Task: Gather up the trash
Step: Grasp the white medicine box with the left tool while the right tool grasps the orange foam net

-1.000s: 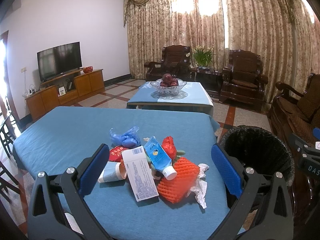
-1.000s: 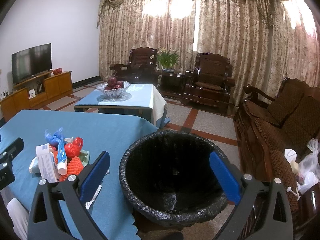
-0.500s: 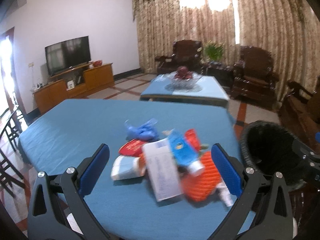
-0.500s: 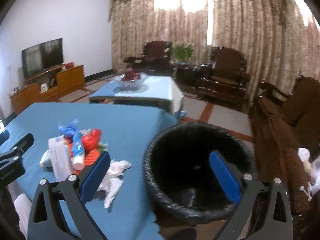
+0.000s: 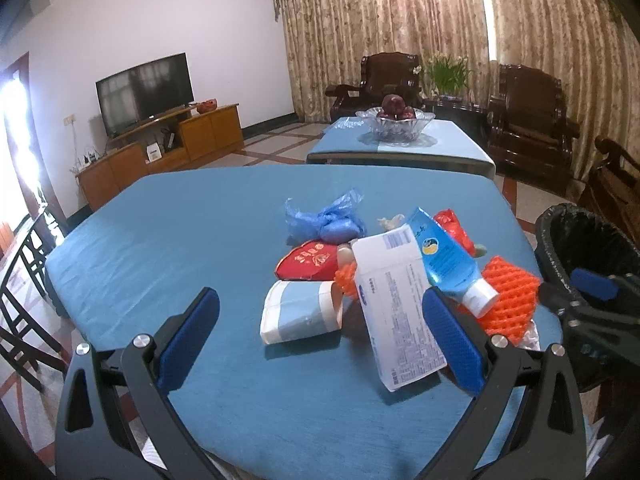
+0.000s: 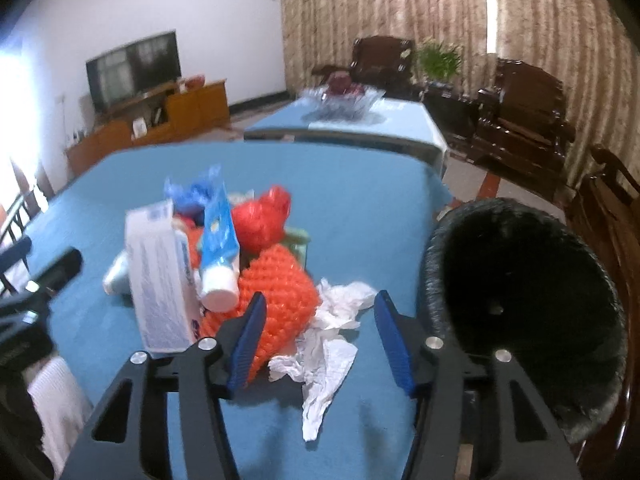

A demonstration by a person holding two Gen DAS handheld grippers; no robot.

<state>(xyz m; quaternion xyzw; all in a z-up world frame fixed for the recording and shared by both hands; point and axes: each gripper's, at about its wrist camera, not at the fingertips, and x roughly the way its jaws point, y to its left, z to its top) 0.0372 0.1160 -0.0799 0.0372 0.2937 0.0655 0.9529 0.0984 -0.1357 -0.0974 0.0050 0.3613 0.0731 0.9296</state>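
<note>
Fingers of the right gripper (image 6: 318, 328), angled down, have been closing around the crumpled tissue (image 6: 326, 336), not pinching; left gripper (image 5: 320, 328) spread.

We see a table (image 5: 168, 240) under a blue cloth carrying one heap of trash near its right edge: a white box (image 5: 400, 304), a blue tube (image 5: 444, 256), orange foam netting (image 5: 508, 300), a red packet (image 5: 308, 260), a blue bag (image 5: 332, 220) and crumpled tissue (image 6: 332, 340).
</note>
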